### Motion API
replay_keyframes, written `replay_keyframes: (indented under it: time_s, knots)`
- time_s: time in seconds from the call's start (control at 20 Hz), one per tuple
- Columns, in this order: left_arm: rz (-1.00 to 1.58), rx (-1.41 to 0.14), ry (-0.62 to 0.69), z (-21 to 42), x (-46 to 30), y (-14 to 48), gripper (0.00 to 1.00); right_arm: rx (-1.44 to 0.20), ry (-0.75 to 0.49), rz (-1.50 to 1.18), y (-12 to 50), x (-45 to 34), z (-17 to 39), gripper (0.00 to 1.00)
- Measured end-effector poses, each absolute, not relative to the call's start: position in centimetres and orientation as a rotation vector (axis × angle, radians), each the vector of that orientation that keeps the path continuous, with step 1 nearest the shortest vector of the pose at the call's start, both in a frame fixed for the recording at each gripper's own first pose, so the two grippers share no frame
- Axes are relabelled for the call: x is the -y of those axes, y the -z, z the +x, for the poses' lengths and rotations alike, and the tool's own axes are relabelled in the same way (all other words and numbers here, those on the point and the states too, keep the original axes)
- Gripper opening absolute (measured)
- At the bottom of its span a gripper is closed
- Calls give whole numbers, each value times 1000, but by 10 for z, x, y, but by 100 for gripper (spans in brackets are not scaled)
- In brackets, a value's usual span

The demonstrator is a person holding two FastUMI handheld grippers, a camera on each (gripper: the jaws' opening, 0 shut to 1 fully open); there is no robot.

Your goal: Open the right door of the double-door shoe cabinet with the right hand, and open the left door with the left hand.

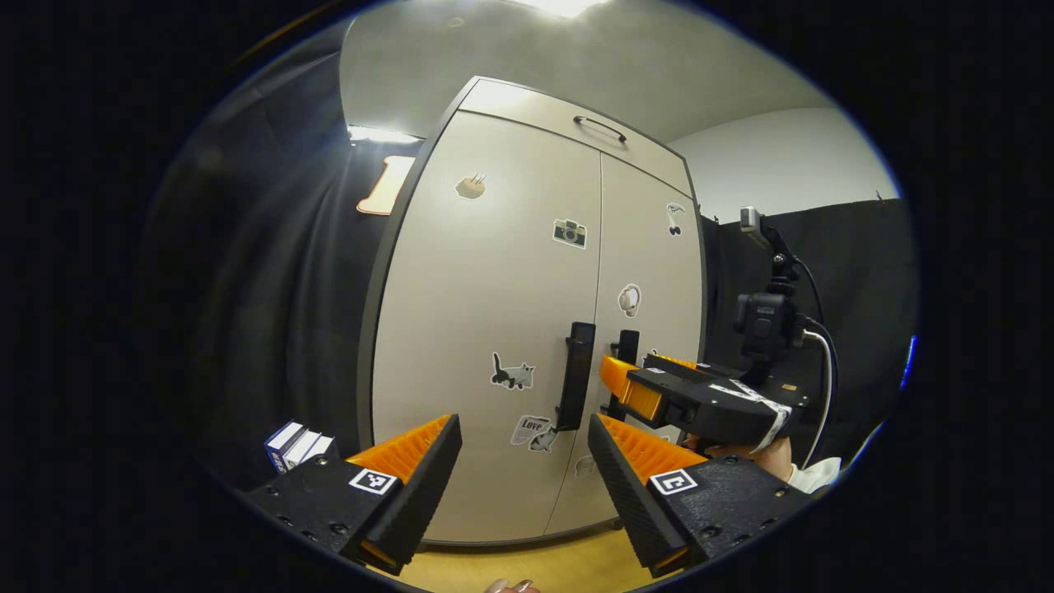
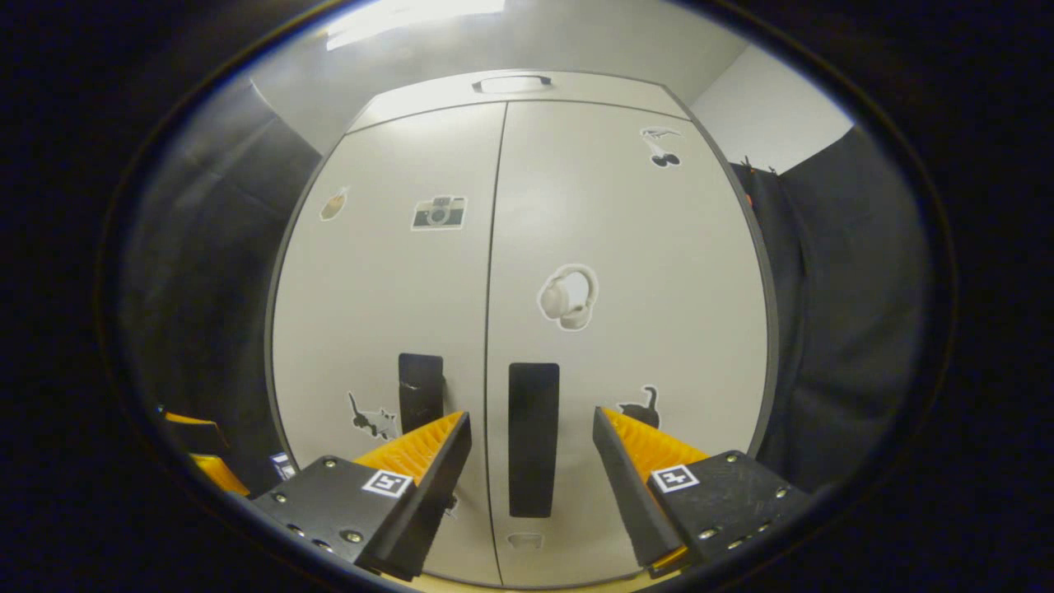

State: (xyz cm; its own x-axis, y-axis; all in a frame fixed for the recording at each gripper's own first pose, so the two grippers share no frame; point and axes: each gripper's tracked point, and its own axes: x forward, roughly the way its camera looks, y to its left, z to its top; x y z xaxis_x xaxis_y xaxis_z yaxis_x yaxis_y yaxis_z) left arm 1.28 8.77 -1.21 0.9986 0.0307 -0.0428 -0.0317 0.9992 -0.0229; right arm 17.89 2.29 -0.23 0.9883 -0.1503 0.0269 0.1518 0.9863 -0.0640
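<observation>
Cabinet [image 2: 527, 272] stands straight ahead of both grippers, both doors shut, seam unbroken top to bottom.

Step in hand, as I judge it: approach to the right door. Your right gripper [image 2: 531, 449] has its fingers spread wide, one either side of the right handle [image 2: 533, 436], not yet touching it as far as the right gripper view tells. Next move: advance until the handle sits between the fingers, close on it, then pull outward about the door's right edge.

Left gripper [image 1: 523, 457] hangs farther back, fingers likewise open and empty, roughly lined up below the left handle [image 1: 576, 375].

Hard to make out: the right handle's lower end in the left gripper view, covered by your right gripper. Hinges are not visible. Cabinet base is cut off.
</observation>
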Motion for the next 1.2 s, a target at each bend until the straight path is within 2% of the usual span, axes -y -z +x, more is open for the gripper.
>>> replay_keyframes:
  time_s: [0.05,0.1,0.15,0.25,0.3,0.45,0.55,0.6,0.75,0.8,0.9,0.95,1.05,1.1,1.2]
  knots:
    - [-22,-44,-32,14,-89,12,96,27,172,-71,1,-20,181,82]
    - [-23,-43,-30,14,-90,11,92,31,183,-69,1,-19,183,65]
    - [-25,-42,-27,14,-91,11,96,29,186,-63,1,-19,185,64]
    - [-26,-40,-25,14,-93,11,92,17,193,-53,5,-18,188,65]
    - [-27,-40,-24,15,-94,11,96,7,194,-52,8,-18,190,63]
    - [-28,-40,-22,16,-96,12,96,-45,182,-57,23,-19,197,65]
    - [-31,-41,-20,17,-98,12,96,-41,191,-57,23,-21,196,36]
    - [-33,-40,-19,17,-98,11,96,-44,192,-66,23,-21,194,39]
    - [-37,-40,-19,17,-100,12,96,-59,190,-73,27,-23,191,39]
    - [-38,-40,-20,17,-101,12,96,-60,191,-71,27,-22,195,30]
    - [-41,-41,-20,18,-102,13,96,-54,185,-98,27,-22,195,30]
    - [-44,-42,-20,18,-102,14,92,-49,184,-103,26,-22,194,30]
    - [-46,-48,-19,18,-103,16,96,-48,187,-87,26,-22,195,30]
    - [-48,-50,-19,18,-103,16,96,-55,184,-87,27,-22,194,22]
    - [-50,-55,-21,17,-104,16,96,-60,180,-89,27,-22,194,22]
